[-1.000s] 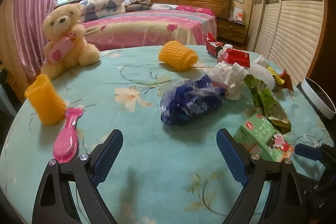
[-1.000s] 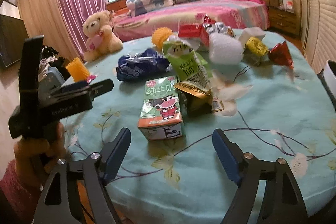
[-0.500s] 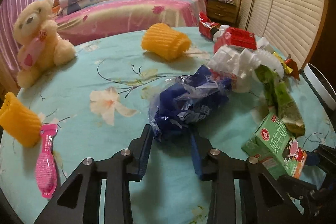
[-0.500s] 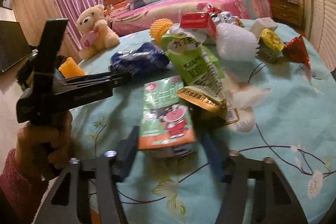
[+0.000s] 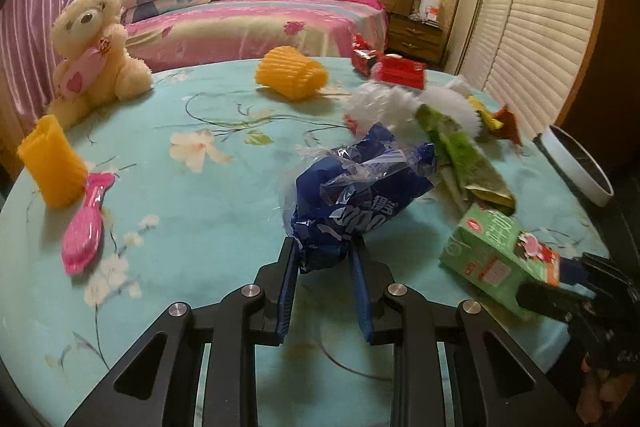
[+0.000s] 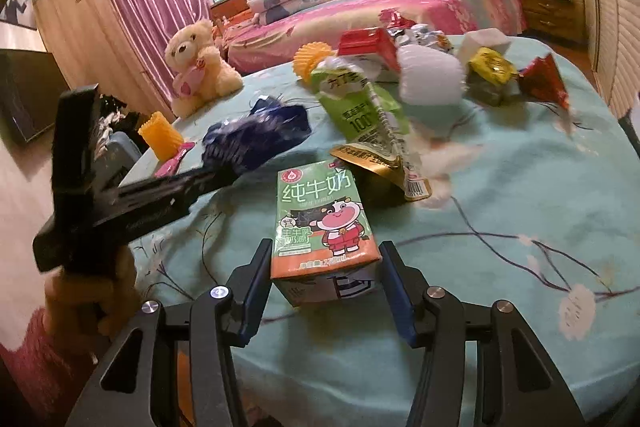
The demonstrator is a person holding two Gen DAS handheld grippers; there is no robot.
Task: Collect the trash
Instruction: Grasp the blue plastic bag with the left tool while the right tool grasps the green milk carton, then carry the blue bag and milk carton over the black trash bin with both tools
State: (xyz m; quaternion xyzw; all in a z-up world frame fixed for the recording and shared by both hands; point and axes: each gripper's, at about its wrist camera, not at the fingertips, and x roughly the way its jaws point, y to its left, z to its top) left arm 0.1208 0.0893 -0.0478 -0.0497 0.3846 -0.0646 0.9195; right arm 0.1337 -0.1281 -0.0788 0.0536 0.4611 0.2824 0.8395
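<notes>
My left gripper (image 5: 323, 259) is shut on a crumpled blue plastic wrapper (image 5: 360, 195) and holds it just above the table; the wrapper also shows in the right wrist view (image 6: 256, 139). My right gripper (image 6: 324, 267) is shut on a green milk carton (image 6: 324, 223) and holds it off the table; the carton also shows in the left wrist view (image 5: 496, 251). More trash lies behind: a green pouch (image 6: 360, 107), a white foam net (image 6: 430, 79), a red carton (image 6: 366, 45), a yellow wrapper (image 6: 490, 67) and a red wrapper (image 6: 544, 79).
The round table has a turquoise flowered cloth (image 5: 200, 227). A teddy bear (image 5: 94, 55), two orange foam sleeves (image 5: 52, 163) (image 5: 290, 75) and a pink hairbrush (image 5: 86, 223) lie on it. A white bin rim (image 5: 576, 163) stands at the right edge. A bed is behind.
Both grippers moved forward and closed: the left on the blue wrapper, the right on the milk carton. Both items are now lifted off the table.
</notes>
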